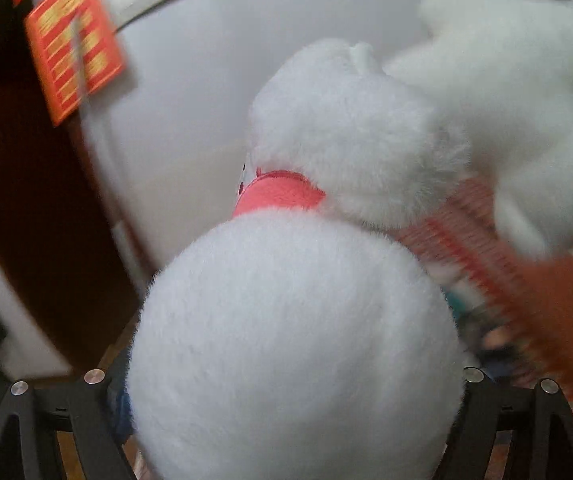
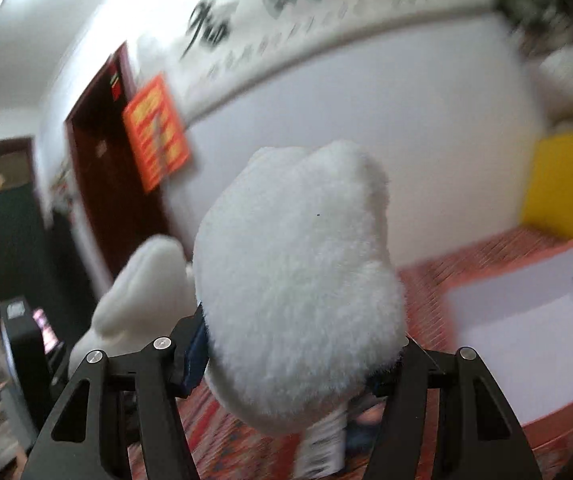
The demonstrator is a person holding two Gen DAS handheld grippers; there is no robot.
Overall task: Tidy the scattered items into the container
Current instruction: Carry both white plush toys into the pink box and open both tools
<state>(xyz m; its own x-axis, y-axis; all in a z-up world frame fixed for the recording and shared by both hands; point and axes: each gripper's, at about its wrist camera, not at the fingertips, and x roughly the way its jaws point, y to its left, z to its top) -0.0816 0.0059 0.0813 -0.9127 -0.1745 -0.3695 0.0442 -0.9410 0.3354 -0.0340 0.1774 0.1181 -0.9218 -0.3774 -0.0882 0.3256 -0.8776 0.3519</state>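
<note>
Both grippers are clamped on white plush: the left gripper (image 1: 294,392) holds a pink-collared toy (image 1: 294,320), the right gripper (image 2: 298,364) a second toy (image 2: 298,280). Both are airborne, left of the white container (image 2: 526,336) (contents blurred, apparently empty). Red patterned surface (image 2: 438,292); white wall (image 2: 366,112) behind the container.

White wall (image 2: 366,128), dark door (image 2: 102,184), red poster (image 2: 156,132).

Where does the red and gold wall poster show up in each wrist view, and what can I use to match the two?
Left wrist: red and gold poster at upper left, beside the dark door.
Right wrist: the poster sits left of centre, again at the door's edge.
Shared landmark: the dark brown door.
</note>
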